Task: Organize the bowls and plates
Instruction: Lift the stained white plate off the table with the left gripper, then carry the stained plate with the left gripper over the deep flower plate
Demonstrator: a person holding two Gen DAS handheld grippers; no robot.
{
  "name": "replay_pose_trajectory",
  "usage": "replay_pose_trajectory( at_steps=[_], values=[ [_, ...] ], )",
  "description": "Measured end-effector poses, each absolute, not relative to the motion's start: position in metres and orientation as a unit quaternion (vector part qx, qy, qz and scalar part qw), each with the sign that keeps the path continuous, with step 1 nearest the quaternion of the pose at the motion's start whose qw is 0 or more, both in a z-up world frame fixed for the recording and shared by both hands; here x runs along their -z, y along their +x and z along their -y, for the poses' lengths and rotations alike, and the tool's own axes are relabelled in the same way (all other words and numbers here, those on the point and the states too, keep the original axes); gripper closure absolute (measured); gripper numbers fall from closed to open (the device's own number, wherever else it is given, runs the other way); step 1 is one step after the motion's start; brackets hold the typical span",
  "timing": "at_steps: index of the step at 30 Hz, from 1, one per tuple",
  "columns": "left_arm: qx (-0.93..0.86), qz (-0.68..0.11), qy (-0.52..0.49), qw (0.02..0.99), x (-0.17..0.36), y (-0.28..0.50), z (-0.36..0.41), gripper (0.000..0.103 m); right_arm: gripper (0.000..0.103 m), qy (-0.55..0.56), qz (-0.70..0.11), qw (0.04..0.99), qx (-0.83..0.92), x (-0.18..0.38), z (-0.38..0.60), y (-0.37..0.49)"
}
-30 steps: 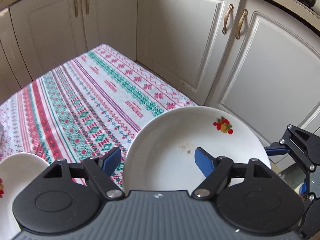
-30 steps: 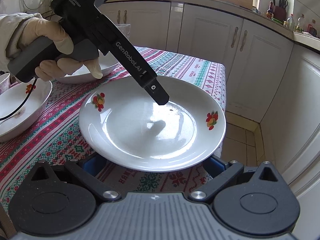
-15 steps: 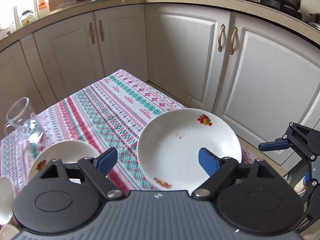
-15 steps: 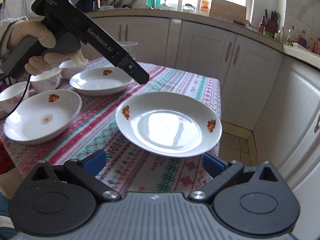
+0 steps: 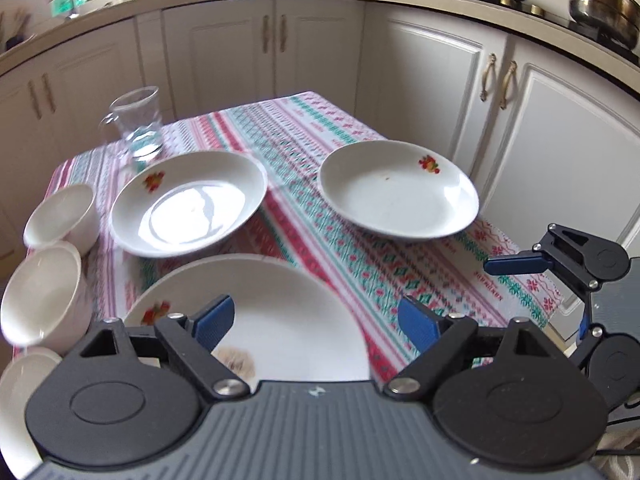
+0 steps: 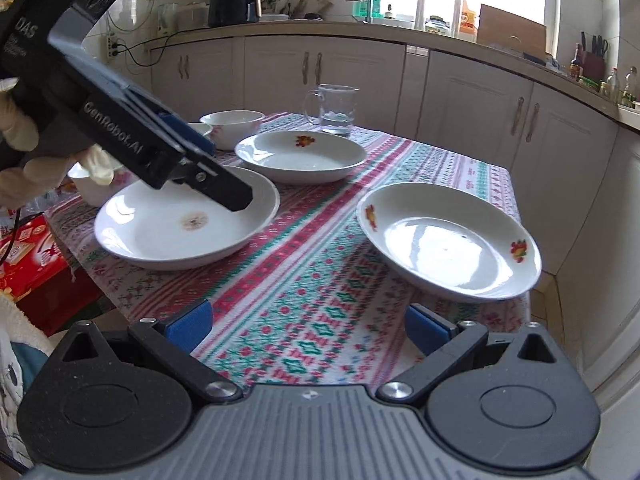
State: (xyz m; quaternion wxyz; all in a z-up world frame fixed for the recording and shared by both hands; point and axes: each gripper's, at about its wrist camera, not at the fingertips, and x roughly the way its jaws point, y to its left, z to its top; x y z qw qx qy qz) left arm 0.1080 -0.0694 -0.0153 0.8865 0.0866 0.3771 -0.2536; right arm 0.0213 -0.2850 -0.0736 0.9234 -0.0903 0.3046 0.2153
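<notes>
Over the stained plate [image 5: 280, 320] the left gripper [image 5: 316, 322] hangs spread and empty, likely lining up a pick; the right gripper [image 6: 308, 326] waits spread.

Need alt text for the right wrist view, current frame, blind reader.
Three white plates with fruit motifs sit on a patterned tablecloth: the right plate near the table's edge, the stained plate at left, the far plate behind. The left gripper hovers over the stained plate; the right gripper shows open, empty jaws in the foreground.
</notes>
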Motion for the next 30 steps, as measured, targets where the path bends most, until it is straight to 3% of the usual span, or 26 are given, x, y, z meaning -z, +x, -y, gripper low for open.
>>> replay_pose_trajectory(
  at_steps=[15, 30],
  values=[
    [0.261, -0.391, 0.144, 0.871, 0.029, 0.100, 0.014, 0.014, 0.000, -0.109, -0.333, 0.900, -0.261, 0.091, 0.229, 0.033],
    [0.274, -0.416, 0.147, 0.855, 0.024, 0.146, -0.013, 0.014, 0.000, -0.122, -0.335, 0.883, -0.304, 0.098, 0.190, 0.055]
  ],
)
